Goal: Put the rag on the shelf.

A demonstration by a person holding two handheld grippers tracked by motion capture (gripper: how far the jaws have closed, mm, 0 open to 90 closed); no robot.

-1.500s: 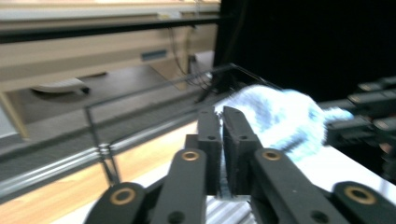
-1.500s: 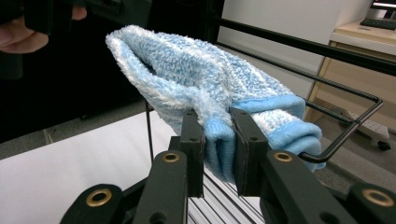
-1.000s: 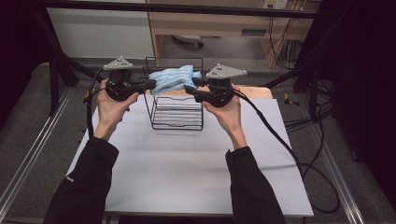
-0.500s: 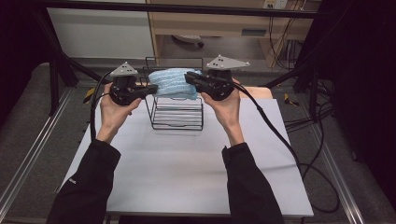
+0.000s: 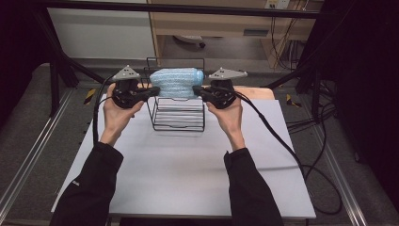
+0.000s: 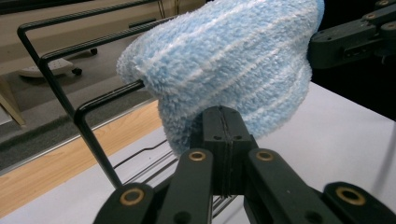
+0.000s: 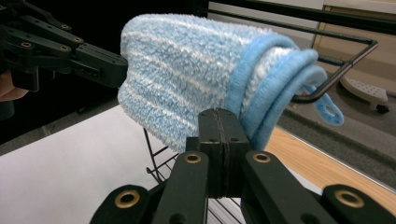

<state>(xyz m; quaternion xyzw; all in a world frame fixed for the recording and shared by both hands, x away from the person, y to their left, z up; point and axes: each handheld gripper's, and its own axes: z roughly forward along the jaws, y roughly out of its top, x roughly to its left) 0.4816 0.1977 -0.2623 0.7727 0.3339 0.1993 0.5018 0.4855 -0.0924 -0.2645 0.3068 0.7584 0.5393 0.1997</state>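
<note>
Draping over the top rail of the wire rack [image 5: 179, 113], the fluffy blue striped cloth [image 5: 178, 83] sits upper centre of the high view, folded in a thick hump with its bound edge and hanging loop toward the right gripper's side. A second ago it hung looser and crumpled between the two grippers; now it is spread wider and sits squarer on the rack. The left gripper [image 5: 149, 91] is at the cloth's left end, jaws fully shut; in the left gripper view [image 6: 224, 140] the closed tips sit against the lower edge of the cloth, and whether a pinch of fabric is caught I cannot tell. The right gripper [image 5: 203, 92] is at the right end; its jaws have just been closing and now meet tip to tip, pressed at the bound edge in the right gripper view [image 7: 219, 135], fabric between them not clear. Both hands are level, either side of the rack, on the white worktop [image 5: 188, 179]. Judgement: hanging is nearly done; what's left is straightening or letting go.
</note>
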